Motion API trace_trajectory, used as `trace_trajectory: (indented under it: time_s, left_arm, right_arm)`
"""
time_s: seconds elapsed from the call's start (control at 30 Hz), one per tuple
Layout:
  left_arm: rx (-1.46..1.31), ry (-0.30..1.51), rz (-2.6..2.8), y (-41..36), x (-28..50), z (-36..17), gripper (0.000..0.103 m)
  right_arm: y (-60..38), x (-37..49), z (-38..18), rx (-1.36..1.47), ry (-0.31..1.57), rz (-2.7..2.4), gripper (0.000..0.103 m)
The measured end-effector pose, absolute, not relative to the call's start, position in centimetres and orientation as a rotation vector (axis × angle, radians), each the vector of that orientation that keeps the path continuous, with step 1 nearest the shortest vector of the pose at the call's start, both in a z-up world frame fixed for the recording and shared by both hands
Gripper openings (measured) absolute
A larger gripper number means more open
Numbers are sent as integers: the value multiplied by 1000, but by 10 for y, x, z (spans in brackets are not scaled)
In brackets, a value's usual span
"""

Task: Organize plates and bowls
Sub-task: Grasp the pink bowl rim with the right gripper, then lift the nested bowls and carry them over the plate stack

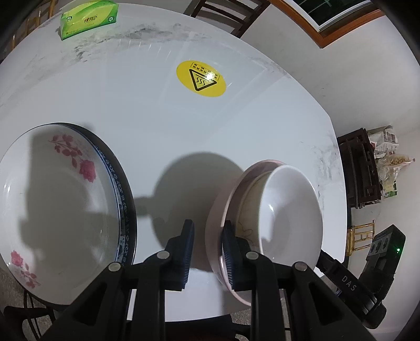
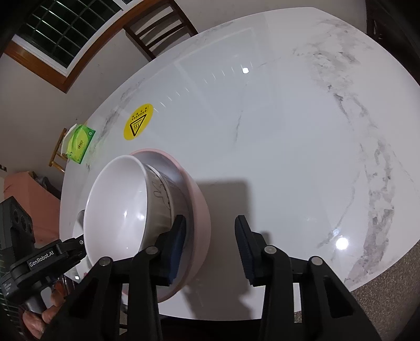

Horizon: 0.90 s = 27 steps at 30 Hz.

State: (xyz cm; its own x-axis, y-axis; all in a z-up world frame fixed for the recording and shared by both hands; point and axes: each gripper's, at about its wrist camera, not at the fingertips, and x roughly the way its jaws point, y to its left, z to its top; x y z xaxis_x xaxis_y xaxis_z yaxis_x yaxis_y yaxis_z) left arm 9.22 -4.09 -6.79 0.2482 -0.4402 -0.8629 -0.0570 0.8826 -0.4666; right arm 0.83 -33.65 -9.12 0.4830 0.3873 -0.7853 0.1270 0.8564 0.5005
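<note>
We judge the nested bowls glazed, slick, breakable: left hand-held gripper pinches pink rim (right hand-held gripper straddles opposite rim, unclamped).

A white marble-veined table carried everything. Left of the left gripper's jaws lay a rose-patterned plate stacked on a blue-rimmed plate. A pink bowl sat between the two grippers' jaws, a white bowl nested inside it. Far ahead of the jaws were a yellow warning sticker and, nearer the table's far edge, a green tissue pack.
</note>
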Motion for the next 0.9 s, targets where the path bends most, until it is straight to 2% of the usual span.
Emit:
trace_trajectory:
  time_s: [0.23, 0.5, 0.67, 0.9]
  left_arm:
    - [-435, 1302, -264, -48, 91, -71, 22]
    - [-410, 1277, -255, -57, 88, -69, 17]
    - [-393, 1259, -263, -64, 86, -67, 7]
    - [-375, 1255, -257, -66, 88, -67, 7]
  right_arm:
    - [-336, 13, -97, 556, 1078, 168, 29]
    - [-340, 17, -97, 584, 1067, 165, 27]
    - [-340, 17, -99, 622, 1054, 205, 15]
    - [-337, 18, -97, 638, 1044, 213, 15]
